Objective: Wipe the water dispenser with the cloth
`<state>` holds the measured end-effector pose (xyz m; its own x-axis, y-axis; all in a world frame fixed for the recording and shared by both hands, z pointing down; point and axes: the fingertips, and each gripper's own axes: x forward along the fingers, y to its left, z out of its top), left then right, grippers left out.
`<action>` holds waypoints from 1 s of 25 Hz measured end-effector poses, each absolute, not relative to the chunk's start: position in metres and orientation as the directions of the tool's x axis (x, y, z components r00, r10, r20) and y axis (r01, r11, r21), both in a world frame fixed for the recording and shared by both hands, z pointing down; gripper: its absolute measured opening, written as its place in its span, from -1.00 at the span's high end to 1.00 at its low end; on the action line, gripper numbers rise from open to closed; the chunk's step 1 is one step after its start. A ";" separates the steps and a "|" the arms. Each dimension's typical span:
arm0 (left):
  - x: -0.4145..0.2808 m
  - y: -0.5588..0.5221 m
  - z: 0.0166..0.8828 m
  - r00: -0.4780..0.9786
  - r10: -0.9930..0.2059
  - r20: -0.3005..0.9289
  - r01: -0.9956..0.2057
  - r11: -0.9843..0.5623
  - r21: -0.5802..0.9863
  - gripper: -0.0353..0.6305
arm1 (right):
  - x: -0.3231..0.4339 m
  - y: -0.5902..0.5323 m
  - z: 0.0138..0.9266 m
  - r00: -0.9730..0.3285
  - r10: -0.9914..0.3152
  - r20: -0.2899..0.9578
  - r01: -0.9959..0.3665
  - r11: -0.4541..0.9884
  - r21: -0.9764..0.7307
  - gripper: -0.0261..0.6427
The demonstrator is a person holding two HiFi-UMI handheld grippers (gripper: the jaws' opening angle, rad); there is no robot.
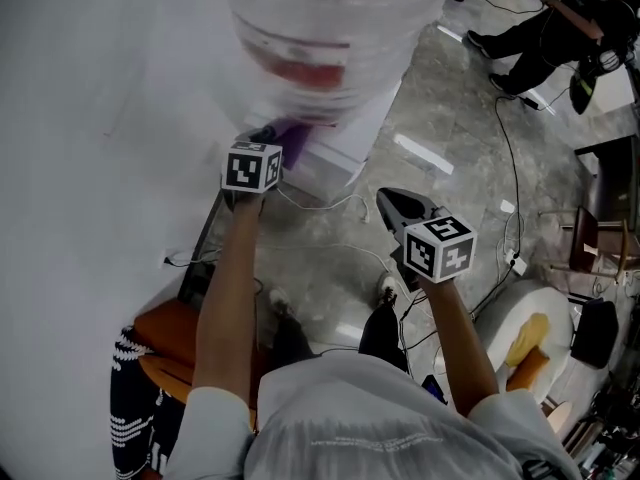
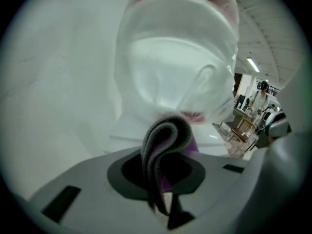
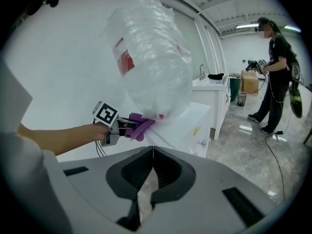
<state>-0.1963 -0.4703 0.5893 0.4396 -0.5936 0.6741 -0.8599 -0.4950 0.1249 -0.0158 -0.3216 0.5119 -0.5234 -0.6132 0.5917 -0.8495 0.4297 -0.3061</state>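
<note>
The water dispenser (image 1: 335, 138) is a white cabinet with a large clear bottle (image 1: 330, 28) on top, wrapped in plastic. My left gripper (image 1: 275, 136) is shut on a folded purple cloth (image 1: 295, 140), which is pressed against the dispenser's top just under the bottle. In the left gripper view the cloth (image 2: 168, 130) loops up between the jaws, right in front of the bottle (image 2: 180, 67). My right gripper (image 1: 400, 206) hangs lower to the right over the floor, shut and empty. From the right gripper view I see the left gripper (image 3: 122, 126), cloth (image 3: 141, 126) and bottle (image 3: 151, 57).
A white wall (image 1: 90, 118) runs along the left. Cables (image 1: 505, 158) trail over the grey floor. A person in black (image 1: 550, 28) stands at the far right. An orange stool (image 1: 170, 333) is by my left leg, a white seat (image 1: 530, 328) at my right.
</note>
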 end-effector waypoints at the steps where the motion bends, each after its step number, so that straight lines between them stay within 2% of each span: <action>1: -0.200 -0.472 0.589 0.444 -0.596 0.669 -0.861 -0.490 0.136 0.71 | -0.022 -0.325 0.512 -0.527 -0.609 0.592 -0.847 0.436 -0.304 0.88; 5: -0.222 -0.484 0.589 0.430 -0.630 0.646 -0.884 -0.441 0.159 0.71 | -0.045 -0.336 0.508 -0.541 -0.606 0.582 -0.837 0.457 -0.301 0.88; 10: -0.267 -0.494 0.596 0.340 -0.691 0.638 -0.933 -0.332 0.137 0.71 | -0.070 -0.351 0.505 -0.519 -0.625 0.583 -0.849 0.454 -0.270 0.88; 15: -0.313 -0.475 0.624 0.246 -0.744 0.622 -0.969 -0.202 0.141 0.71 | -0.098 -0.349 0.513 -0.541 -0.581 0.608 -0.817 0.534 -0.216 0.89; 18: -0.318 -0.462 0.637 0.252 -0.775 0.580 -0.968 -0.191 0.165 0.71 | -0.107 -0.344 0.525 -0.554 -0.540 0.634 -0.793 0.575 -0.203 0.89; 23: -0.339 -0.458 0.661 0.120 -0.817 0.564 -0.989 -0.050 0.138 0.71 | -0.112 -0.344 0.548 -0.566 -0.510 0.648 -0.774 0.599 -0.206 0.88; 25: -0.324 -0.461 0.668 0.149 -0.830 0.537 -0.987 -0.096 0.125 0.71 | -0.113 -0.345 0.559 -0.572 -0.499 0.651 -0.766 0.609 -0.206 0.89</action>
<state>-0.3244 -0.4615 0.6681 0.1488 -0.8302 0.5372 -0.9875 -0.0961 0.1251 -0.1132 -0.3445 0.5593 -0.5723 -0.4986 0.6510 -0.7656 0.6092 -0.2065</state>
